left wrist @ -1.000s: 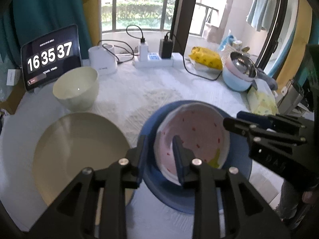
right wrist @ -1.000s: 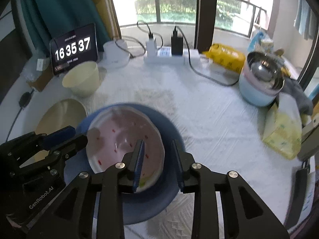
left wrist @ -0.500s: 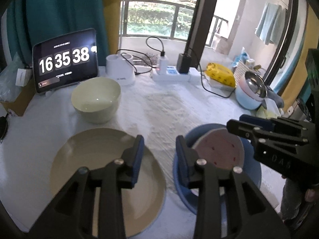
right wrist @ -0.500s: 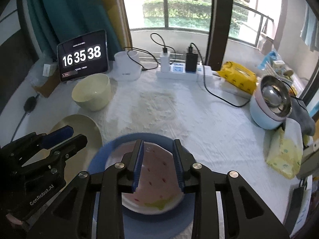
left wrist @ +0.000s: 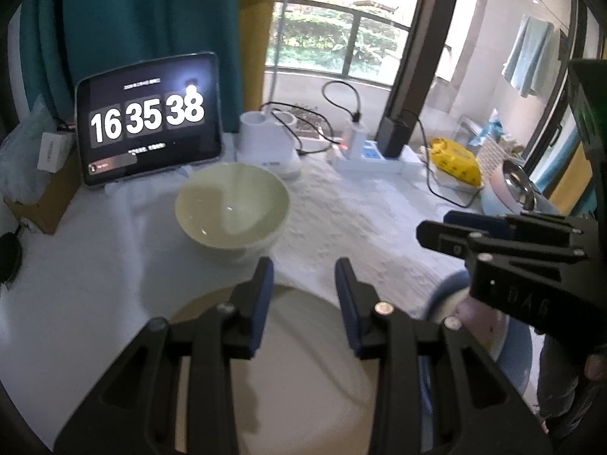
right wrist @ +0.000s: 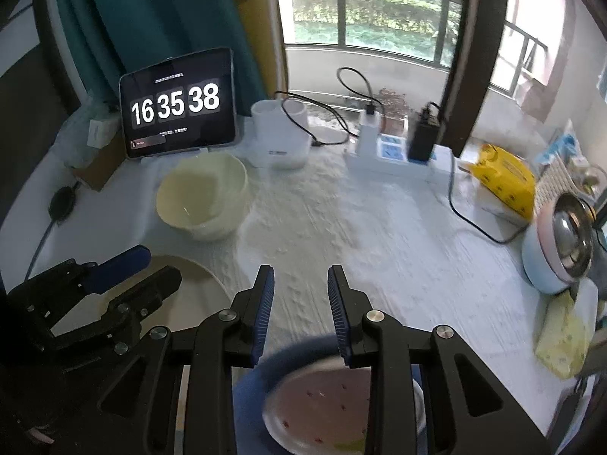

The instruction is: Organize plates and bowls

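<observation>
**Both grippers raised and empty above the dishes**

Compared with one second ago, when the left gripper (left wrist: 303,276) straddled the rim of the pink speckled bowl (right wrist: 334,405), both tools have lifted and pulled back; the clock tablet (left wrist: 148,121) now reads 16 35 38 rather than 16 35 37. Half a second ago the blue plate (right wrist: 250,398) filled the lower centre of the right wrist view; it now shows only at the bottom edge.

Left gripper: released, its blue-padded fingers (left wrist: 261,295) parted with nothing between them, hovering over the far rim of the beige plate (left wrist: 303,371), which fills the lower centre of the left wrist view. The cream bowl (left wrist: 231,208) stands upright just beyond that plate, at centre left, in front of the tablet.

Right gripper (right wrist: 299,284): likewise released and empty, its fingers aimed across the white-covered worktop (right wrist: 360,235). The pink speckled bowl sits inside the blue plate directly below it (both are partly hidden by the gripper body). In the left wrist view the right gripper enters from the right edge, above the blue plate's rim.

A steel-lined pot (right wrist: 561,250) stands at the right edge, well apart from the dishes.
</observation>
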